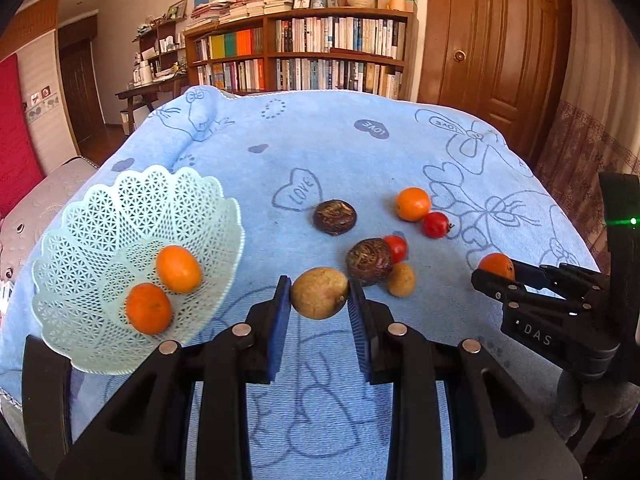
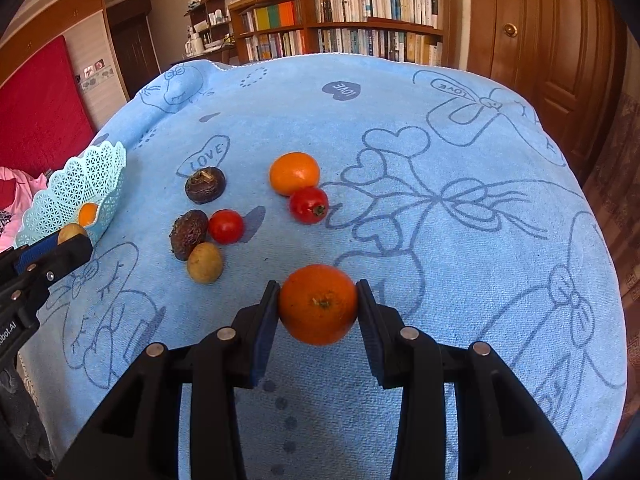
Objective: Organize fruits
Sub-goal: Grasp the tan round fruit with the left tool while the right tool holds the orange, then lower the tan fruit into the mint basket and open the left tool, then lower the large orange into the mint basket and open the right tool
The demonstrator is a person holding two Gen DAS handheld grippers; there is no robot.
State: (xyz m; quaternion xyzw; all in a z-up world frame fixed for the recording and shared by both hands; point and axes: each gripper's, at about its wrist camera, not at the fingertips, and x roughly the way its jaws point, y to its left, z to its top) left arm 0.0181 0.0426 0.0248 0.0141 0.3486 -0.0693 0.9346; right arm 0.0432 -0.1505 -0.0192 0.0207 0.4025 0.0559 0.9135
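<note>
My left gripper point(image 1: 320, 294) is shut on a tan round fruit point(image 1: 319, 293), held just right of the pale green lattice basket point(image 1: 100, 200). Two oranges point(image 1: 178, 269) point(image 1: 149, 308) lie in that basket. My right gripper point(image 2: 318, 304) is shut on an orange point(image 2: 318, 304) above the blue towel point(image 2: 440, 160). On the towel lie two dark brown fruits point(image 2: 205, 185) point(image 2: 188, 234), two red tomatoes point(image 2: 226, 226) point(image 2: 308, 205), another orange point(image 2: 294, 173) and a small tan fruit point(image 2: 205, 262).
The towel point(image 1: 340, 140) covers a raised surface that drops off at its edges. A bookcase point(image 1: 320, 52) and a wooden door point(image 1: 496, 40) stand behind. A red panel point(image 2: 36, 120) is at the left.
</note>
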